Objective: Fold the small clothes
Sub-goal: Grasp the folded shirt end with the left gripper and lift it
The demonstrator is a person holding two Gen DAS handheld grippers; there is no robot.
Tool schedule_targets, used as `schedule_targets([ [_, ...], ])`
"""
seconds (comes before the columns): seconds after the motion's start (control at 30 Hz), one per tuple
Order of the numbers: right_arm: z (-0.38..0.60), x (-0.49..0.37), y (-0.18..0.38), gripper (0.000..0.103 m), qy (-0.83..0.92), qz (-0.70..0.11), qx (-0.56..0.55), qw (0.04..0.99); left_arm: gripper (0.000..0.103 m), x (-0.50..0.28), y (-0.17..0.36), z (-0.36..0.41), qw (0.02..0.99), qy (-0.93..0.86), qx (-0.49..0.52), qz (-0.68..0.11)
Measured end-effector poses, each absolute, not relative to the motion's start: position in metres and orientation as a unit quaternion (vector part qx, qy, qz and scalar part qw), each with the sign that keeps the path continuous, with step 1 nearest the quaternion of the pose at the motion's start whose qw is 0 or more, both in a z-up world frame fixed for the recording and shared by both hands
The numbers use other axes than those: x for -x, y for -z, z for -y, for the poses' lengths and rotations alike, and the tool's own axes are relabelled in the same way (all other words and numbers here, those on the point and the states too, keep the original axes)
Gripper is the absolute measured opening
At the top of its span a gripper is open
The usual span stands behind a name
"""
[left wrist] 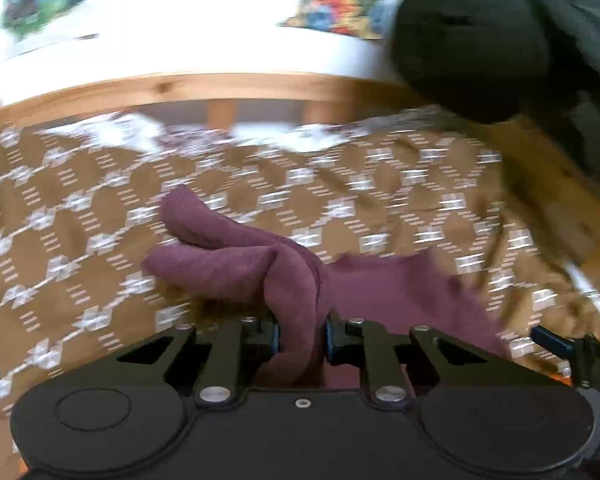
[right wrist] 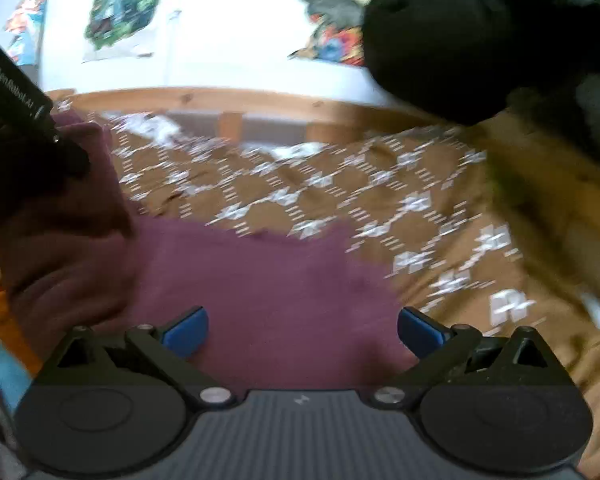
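Closest to the lens in the left wrist view, the left gripper (left wrist: 302, 340) has its fingers pinched on a bunched fold of the maroon garment (left wrist: 260, 264), which rises from between them and trails toward the middle of the frame, two rounded lobes pointing upper left. Lower centre in the right wrist view, the right gripper (right wrist: 302, 332) has its blue-padded fingers (right wrist: 186, 330) spread wide with nothing between them, hovering over the flat part of the same garment, which stretches ahead and leftward; so the cloth lies straight in front, nearer its left finger. Under it spreads a brown patterned bedspread (left wrist: 80, 216). Farther off a wooden bed rail (left wrist: 180, 88) crosses the frame, and a dark bulky cloth shape (left wrist: 480, 40), blurred, fills the upper right.
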State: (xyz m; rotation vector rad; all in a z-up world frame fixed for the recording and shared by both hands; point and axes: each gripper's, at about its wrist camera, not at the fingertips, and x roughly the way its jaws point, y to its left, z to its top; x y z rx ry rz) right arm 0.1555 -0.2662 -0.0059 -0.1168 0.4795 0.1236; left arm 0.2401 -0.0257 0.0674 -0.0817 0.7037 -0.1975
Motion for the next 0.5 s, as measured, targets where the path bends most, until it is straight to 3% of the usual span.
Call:
schedule_targets([
  [0.37,0.372,-0.178,-0.006,0.103,0.05,-0.226,0.033,0.972,0.021,-0.26,-0.022,0.132,0.902,0.184,-0.015,-0.391],
  [0.47,0.388,-0.182,-0.002,0.103,0.064,-0.234,0.003,0.97,0.029,-0.262,-0.016,0.135,0.896,0.185,-0.009,-0.403],
  [0.5,0.391,-0.183,0.0,0.103,0.063,-0.236,-0.005,0.97,0.038,-0.262,-0.018,0.134,0.897,0.188,-0.006,-0.401],
])
